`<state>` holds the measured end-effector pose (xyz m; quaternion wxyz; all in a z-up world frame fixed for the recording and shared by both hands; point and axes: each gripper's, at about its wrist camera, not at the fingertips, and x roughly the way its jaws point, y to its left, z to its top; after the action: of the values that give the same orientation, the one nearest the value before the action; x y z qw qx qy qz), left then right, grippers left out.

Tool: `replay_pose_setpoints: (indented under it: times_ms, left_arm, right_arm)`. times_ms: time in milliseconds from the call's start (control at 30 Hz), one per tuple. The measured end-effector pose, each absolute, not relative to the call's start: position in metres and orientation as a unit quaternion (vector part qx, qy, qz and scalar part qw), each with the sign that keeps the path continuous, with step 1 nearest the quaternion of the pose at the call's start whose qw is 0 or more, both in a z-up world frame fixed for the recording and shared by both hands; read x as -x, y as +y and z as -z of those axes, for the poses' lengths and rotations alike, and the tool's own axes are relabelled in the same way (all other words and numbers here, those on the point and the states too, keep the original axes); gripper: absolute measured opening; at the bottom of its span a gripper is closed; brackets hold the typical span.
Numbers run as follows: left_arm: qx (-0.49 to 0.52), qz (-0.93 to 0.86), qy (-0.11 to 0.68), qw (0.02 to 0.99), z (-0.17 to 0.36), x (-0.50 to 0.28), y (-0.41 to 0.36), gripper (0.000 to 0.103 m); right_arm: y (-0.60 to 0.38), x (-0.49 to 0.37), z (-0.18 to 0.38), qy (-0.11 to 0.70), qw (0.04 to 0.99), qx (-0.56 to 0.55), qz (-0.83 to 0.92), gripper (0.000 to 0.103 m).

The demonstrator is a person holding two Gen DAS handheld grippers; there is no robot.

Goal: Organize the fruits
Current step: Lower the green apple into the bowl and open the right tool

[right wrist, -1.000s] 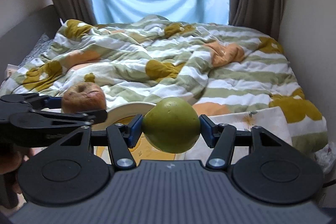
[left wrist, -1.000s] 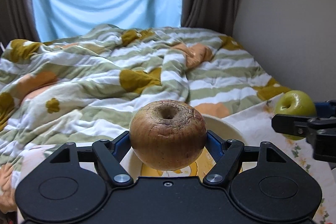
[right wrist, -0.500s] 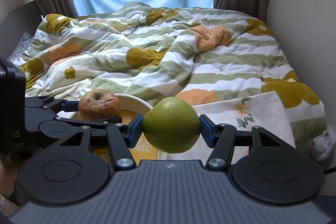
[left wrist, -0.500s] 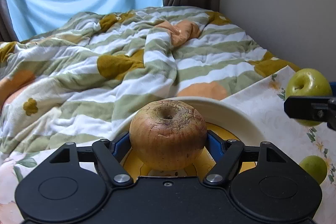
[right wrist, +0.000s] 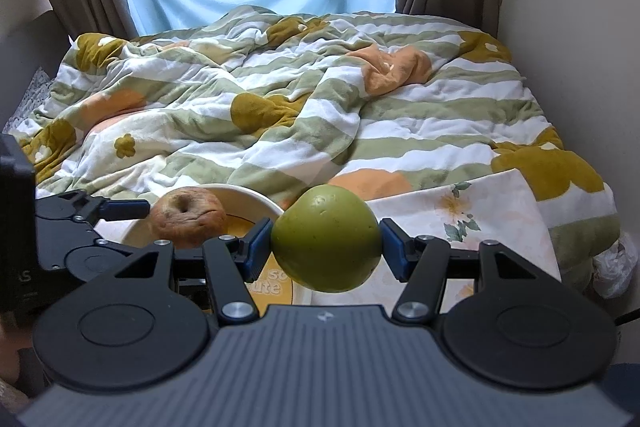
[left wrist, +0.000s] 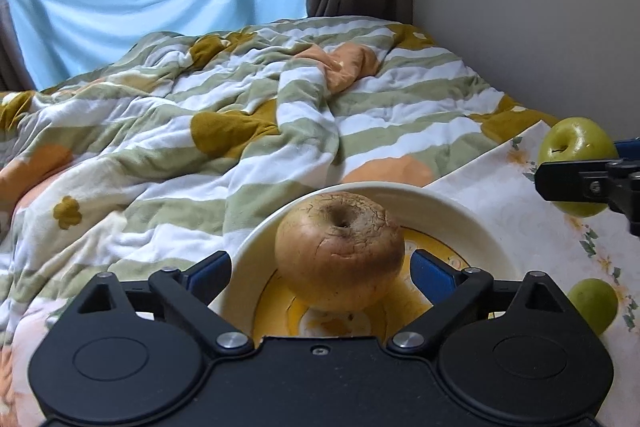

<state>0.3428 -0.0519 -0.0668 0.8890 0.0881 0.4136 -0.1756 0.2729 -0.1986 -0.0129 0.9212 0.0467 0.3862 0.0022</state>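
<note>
Left wrist view, low centre: your left claw (left wrist: 320, 273) is spread wide, pads clear of the brown apple (left wrist: 339, 251), which sits between them in the bowl (left wrist: 472, 227). Lower right: a small green fruit (left wrist: 593, 303) lies on the floral cloth (left wrist: 516, 203). Right wrist view, centre: your right claw (right wrist: 326, 245) is clamped on the green apple (right wrist: 326, 238), just right of the bowl.

I see a bed (right wrist: 520, 131) with rumpled striped floral duvet (right wrist: 280, 99), a floral cloth (right wrist: 480, 211) at its near edge carrying a cream bowl (left wrist: 460, 223) and small green fruit (left wrist: 592, 303).
</note>
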Motion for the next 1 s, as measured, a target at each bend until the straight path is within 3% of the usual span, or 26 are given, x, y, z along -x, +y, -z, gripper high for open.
replay_pose_setpoints:
  times_ms: [533,1000]
  left_arm:
    - [0.002,0.104,0.394,0.913,0.007,-0.288,0.019,0.1]
    - [0.0,0.069,0.408,0.911,0.018,-0.272,0.036,0.1]
  right_arm:
    - [-0.162,-0.291,0.046,0.399,0.913,0.024,-0.081,0.073]
    - [-0.121,-0.297,0.084,0.4,0.899,0.143,-0.112,0.073]
